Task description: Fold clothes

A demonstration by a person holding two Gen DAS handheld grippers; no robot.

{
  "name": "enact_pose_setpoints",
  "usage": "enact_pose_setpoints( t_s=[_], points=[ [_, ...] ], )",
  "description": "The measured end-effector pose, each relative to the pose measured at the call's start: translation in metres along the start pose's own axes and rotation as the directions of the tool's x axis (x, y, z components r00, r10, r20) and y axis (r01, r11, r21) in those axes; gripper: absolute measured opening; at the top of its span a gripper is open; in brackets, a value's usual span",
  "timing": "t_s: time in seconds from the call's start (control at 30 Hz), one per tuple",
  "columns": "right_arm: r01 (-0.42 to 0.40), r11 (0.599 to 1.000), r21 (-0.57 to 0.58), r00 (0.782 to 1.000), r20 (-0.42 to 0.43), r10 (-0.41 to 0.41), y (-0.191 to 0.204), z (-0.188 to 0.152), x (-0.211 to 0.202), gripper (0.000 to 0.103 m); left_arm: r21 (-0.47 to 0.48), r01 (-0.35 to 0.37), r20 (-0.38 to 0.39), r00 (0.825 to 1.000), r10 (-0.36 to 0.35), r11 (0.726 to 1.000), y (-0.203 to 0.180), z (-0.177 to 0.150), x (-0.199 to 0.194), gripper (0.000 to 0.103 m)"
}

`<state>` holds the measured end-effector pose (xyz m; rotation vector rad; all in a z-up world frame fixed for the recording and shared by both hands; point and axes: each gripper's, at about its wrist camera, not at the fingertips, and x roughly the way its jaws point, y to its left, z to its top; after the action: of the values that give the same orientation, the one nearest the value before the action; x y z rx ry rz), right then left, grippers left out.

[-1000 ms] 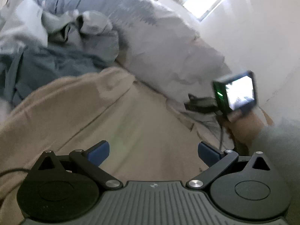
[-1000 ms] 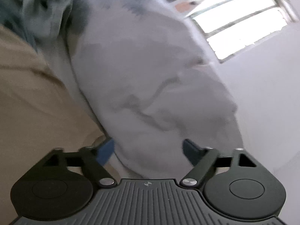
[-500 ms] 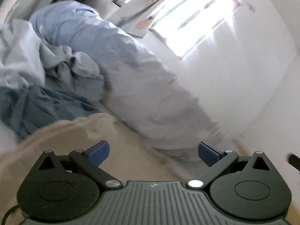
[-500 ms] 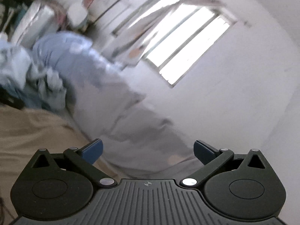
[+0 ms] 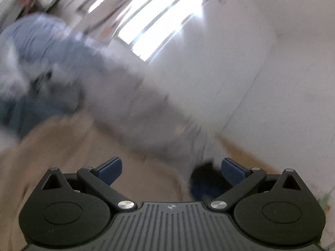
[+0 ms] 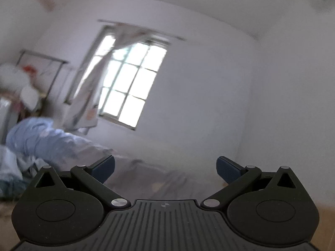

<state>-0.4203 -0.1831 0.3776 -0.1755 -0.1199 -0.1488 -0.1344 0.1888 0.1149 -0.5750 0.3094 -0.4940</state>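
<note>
Both grippers, left gripper (image 5: 171,166) and right gripper (image 6: 165,167), have swung up toward the window (image 6: 129,83), jaws wide and empty, while the soft, light tan garment (image 5: 62,146) lies below, best pinched at an edge.

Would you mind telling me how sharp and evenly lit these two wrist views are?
Left wrist view: heavy motion blur smears the pale grey-blue bedding and tan fabric; the barred window is blown out. Right wrist view: milder blur, the paned window glares, and the fisheye bends the walls.

Matt black plastic tongs (image 5: 170,168) over soft tan cloth (image 5: 62,146)
</note>
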Motion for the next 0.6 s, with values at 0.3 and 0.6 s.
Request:
enact_pose_setpoints(
  t_s=[0.3,0.6],
  points=[
    [0.048,0.762,0.646,0.998,-0.001,-0.062,-0.139,-0.107,-0.025,0.103,-0.044,-0.038,-0.071,0.997,0.035,0.998,-0.004,-0.02,-0.041,0.103],
    [0.044,0.632,0.774,0.993,0.034,-0.112,-0.2,-0.144,-0.054,0.103,0.036,0.021,-0.026,0.999,-0.02,0.999,-0.058,0.024,-0.039,0.103]
  ],
)
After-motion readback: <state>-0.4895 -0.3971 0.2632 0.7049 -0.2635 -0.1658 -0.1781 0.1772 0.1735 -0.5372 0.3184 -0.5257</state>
